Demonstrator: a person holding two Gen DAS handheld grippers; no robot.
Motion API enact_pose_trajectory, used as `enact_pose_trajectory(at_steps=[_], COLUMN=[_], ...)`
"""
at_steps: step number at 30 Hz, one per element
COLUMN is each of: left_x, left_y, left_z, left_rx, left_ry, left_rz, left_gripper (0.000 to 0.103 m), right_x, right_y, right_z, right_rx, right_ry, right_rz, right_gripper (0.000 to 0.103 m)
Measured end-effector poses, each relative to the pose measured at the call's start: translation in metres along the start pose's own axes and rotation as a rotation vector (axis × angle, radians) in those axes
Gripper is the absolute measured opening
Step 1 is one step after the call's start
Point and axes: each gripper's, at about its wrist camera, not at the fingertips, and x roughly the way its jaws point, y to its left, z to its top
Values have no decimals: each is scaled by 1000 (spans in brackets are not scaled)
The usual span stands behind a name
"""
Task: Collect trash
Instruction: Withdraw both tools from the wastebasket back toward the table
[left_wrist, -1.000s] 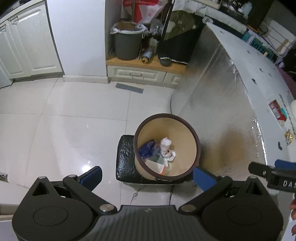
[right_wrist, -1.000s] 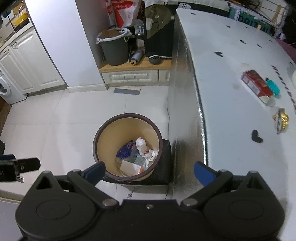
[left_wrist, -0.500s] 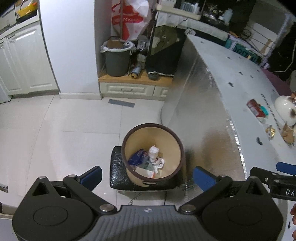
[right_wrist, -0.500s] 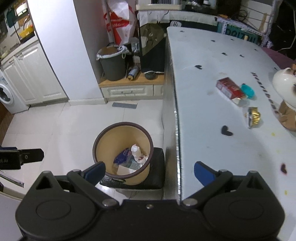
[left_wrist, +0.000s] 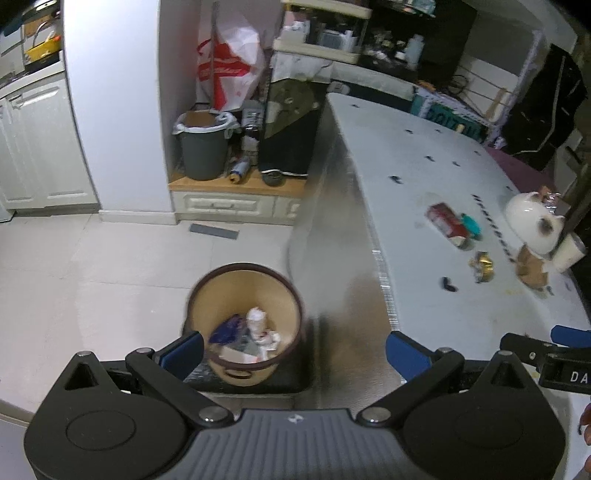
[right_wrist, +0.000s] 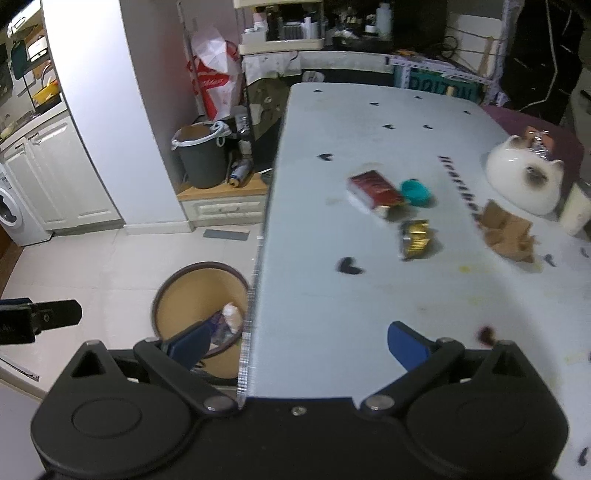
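A tan waste bin with a dark rim stands on the floor beside the white table and holds several bits of trash. On the table lie a red packet, a teal lid, a gold wrapper and brown crumpled paper. My left gripper is open and empty above the bin and table edge. My right gripper is open and empty above the table's near edge; the bin shows at its left.
A white cat-shaped pot and a cup stand at the table's right. A grey lined bin, bottles and a red-white bag sit on a low cabinet at the back. White cupboards stand left.
Both grippers have risen and tilted up toward the table. The bin has dropped lower in view and the trash on the table has come into fuller view. Both jaws stay open.
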Motion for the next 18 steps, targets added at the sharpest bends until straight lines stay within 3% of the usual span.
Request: enact_pose_trajectory(at_steps=[9, 18], left_x=[17, 58], left_y=[-91, -167], left_z=[-8, 10], left_rx=[30, 83], left_ry=[-16, 1], left_rz=[-53, -91], left_gripper=[103, 103], right_x=[-2, 26], right_y=[-96, -192], right_z=[-4, 11], right_rx=[32, 111], right_ry=[-22, -37], right_rz=[-20, -89], right_gripper=[103, 103])
